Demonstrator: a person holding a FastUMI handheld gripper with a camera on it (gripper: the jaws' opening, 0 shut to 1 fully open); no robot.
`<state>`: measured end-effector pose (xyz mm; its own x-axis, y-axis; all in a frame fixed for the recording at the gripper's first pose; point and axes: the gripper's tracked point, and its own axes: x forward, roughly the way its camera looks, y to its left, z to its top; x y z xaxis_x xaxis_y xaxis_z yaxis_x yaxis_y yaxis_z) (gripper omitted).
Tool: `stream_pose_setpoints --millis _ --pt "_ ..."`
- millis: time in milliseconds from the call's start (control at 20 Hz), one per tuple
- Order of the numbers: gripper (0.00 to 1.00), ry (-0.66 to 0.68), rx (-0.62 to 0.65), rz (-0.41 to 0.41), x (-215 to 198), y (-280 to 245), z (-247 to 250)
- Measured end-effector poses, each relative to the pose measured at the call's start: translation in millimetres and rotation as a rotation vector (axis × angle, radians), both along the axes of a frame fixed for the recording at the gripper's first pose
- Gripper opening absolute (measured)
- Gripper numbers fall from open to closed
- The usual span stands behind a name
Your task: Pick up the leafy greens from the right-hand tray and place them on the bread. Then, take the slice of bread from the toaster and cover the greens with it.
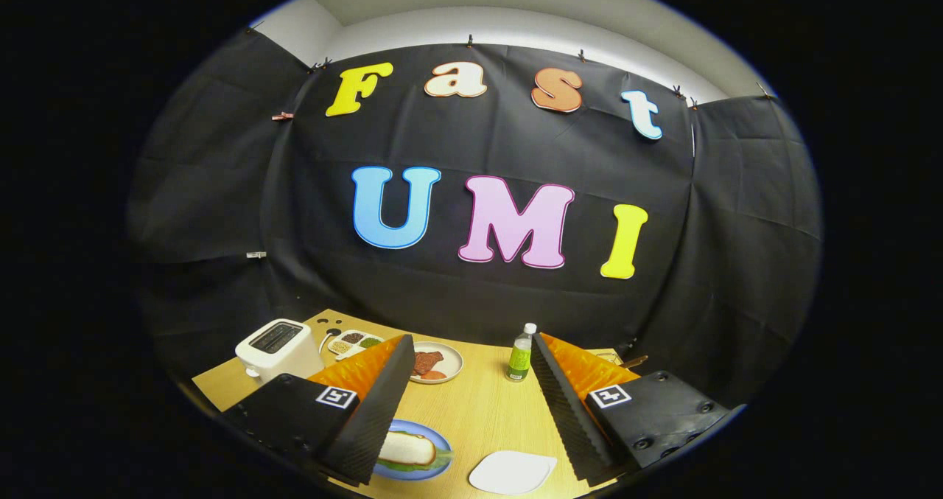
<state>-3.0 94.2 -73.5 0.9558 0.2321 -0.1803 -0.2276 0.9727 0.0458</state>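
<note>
Two fingers of tool spread apart, gripping nothing, above wooden tabletop. Bread slice over leafy greens on blue round plate, near left finger. White toaster far left.

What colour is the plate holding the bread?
Blue: the plate under the bread, clearest in the gripper view, beside the open tongs.
</note>
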Motion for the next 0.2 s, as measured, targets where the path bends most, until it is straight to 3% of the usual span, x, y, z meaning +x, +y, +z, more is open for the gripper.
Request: stream_pose_setpoints --millis 200 --pt "0.98 0.001 -0.002 0.0 0.0 -0.2 -0.2"
